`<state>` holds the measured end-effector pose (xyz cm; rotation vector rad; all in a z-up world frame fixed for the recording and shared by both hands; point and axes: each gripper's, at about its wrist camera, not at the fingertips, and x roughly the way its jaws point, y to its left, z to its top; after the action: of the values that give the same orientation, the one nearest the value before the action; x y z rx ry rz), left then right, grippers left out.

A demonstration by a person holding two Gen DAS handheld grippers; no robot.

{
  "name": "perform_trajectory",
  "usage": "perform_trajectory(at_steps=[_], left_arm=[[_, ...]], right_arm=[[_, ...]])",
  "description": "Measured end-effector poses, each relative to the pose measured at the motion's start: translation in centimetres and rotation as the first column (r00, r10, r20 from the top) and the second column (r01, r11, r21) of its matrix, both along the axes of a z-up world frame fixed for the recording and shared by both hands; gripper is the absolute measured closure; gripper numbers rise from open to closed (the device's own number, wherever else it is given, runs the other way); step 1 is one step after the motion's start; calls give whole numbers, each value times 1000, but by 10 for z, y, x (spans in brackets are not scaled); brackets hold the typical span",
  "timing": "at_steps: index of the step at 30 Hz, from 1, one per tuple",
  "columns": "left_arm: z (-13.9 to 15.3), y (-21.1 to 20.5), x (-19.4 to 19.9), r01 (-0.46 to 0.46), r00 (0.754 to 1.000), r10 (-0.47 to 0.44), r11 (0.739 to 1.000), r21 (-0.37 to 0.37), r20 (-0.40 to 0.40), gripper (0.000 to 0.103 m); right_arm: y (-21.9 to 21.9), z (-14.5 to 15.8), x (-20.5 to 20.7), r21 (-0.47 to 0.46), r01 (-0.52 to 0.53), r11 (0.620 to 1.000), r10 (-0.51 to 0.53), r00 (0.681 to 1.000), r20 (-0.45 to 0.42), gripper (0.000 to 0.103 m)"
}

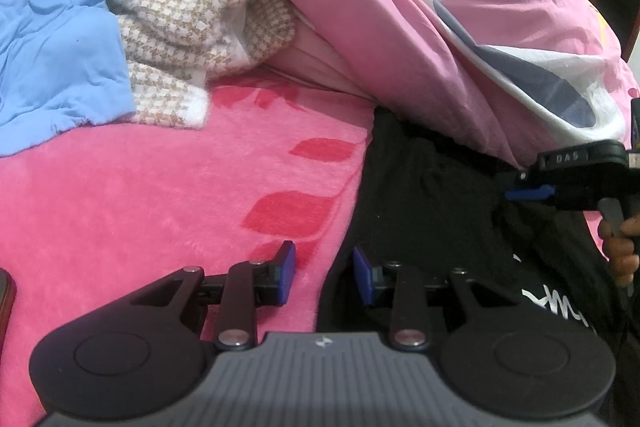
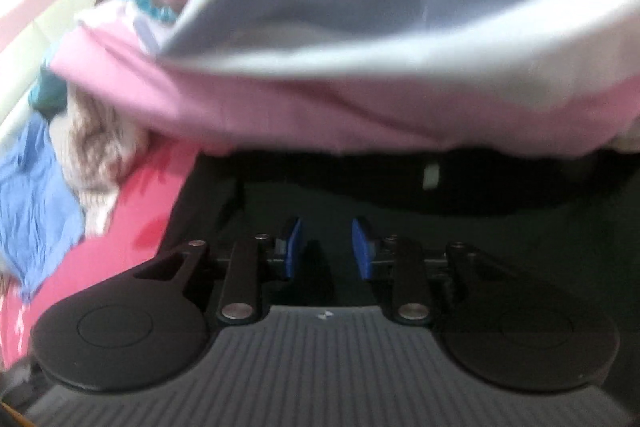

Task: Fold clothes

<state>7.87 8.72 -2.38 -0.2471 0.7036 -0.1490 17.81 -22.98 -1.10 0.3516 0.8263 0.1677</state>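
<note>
A black garment (image 1: 424, 195) was seen spread on a pink fleece blanket (image 1: 160, 195), its far edge tucked under a heaped pink, white and grey quilt (image 1: 400, 39). In the left wrist view the left gripper (image 1: 324, 269) was held low over the garment's left edge, one blue pad above the blanket and the other above black cloth; its jaws stood narrowly apart with nothing pinched between them. White lettering (image 1: 556, 303) on the garment was visible only in this view, at lower right. Also shown only here was the right gripper (image 1: 528, 193) from the side, reaching in from the right above the garment, with a person's hand (image 1: 620, 247) wrapped around its grip. At upper left a crumpled blue garment (image 1: 52, 39) lay touching a beige-and-white checked knit (image 1: 188, 19).

The right wrist view, blurred, was filled at the top by the quilt hanging just past the fingertips. The right gripper (image 2: 326, 247) was shown over the black garment (image 2: 520, 227) with its jaws a little apart and nothing clamped between the blue pads. A small pale tag (image 2: 431, 175) near the garment's far edge was shown only here. The blue garment (image 2: 36, 195) and the knit (image 2: 100, 155) appeared smeared at far left.
</note>
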Motion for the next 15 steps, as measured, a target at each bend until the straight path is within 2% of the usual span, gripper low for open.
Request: perform_trajectory(at_steps=[4, 6, 7, 8, 9, 15], left_arm=[[0, -1, 0, 1, 1000, -1, 1000, 6, 2, 69], [0, 0, 0, 1, 1000, -1, 1000, 4, 2, 69], [0, 0, 0, 1, 1000, -1, 1000, 2, 1, 69], [0, 0, 0, 1, 1000, -1, 1000, 1, 1, 69], [0, 0, 0, 2, 1000, -2, 1000, 2, 2, 69], [-1, 0, 1, 1, 1000, -1, 1000, -2, 1, 69]], right_arm=[[8, -7, -4, -9, -27, 1000, 27, 999, -19, 76], [11, -10, -3, -15, -32, 999, 32, 999, -22, 81], [11, -10, -4, -21, -35, 999, 34, 999, -19, 84], [11, -10, -6, -29, -37, 999, 37, 999, -17, 94], [13, -10, -7, -38, -39, 999, 39, 999, -9, 99], [11, 4, -26, -82, 15, 996, -11, 999, 47, 101]])
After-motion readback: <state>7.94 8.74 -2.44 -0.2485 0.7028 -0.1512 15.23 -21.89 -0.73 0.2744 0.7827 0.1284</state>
